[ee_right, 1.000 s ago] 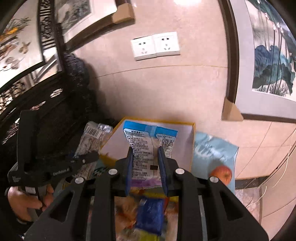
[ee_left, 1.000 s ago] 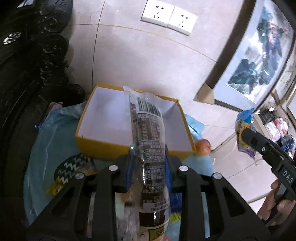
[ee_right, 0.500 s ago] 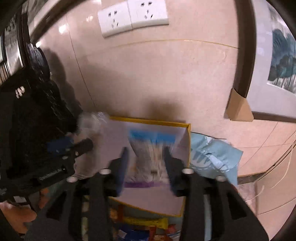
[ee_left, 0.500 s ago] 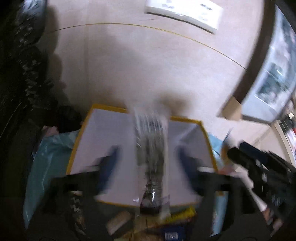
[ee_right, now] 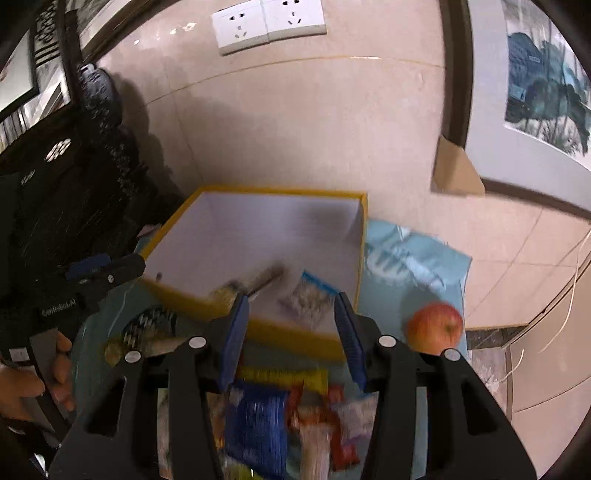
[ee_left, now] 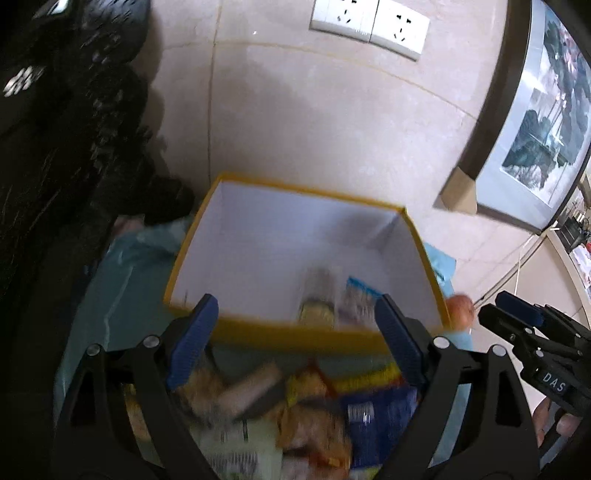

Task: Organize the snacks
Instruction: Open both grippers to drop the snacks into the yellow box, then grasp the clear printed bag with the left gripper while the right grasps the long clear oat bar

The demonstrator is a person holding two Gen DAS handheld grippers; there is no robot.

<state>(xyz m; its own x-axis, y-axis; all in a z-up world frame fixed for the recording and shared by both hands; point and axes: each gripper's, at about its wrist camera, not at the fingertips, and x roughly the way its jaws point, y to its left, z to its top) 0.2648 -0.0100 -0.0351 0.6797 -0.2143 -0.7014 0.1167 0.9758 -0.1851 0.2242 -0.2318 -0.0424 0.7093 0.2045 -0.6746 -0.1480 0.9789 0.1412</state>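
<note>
Yellow-rimmed box (ee_left: pixel 295 334), white inside, on my bench under pale blue cloth (ee_right: pixel 413 258) — holds two packets: clear dark-printed one (ee_left: pixel 318 295) and blue-topped one (ee_left: pixel 356 301), side by side near front right corner. My left tool (ee_left: pixel 295 343): fingers spread wide, nothing between. My right tool (ee_right: pixel 291 334): parted, nothing gripped. Loose snack pile (ee_right: pixel 280 417) on cloth just in front of box — blurred. Apple (ee_right: pixel 436 326) right of box. Wall sockets (ee_left: pixel 369 26) above.
</note>
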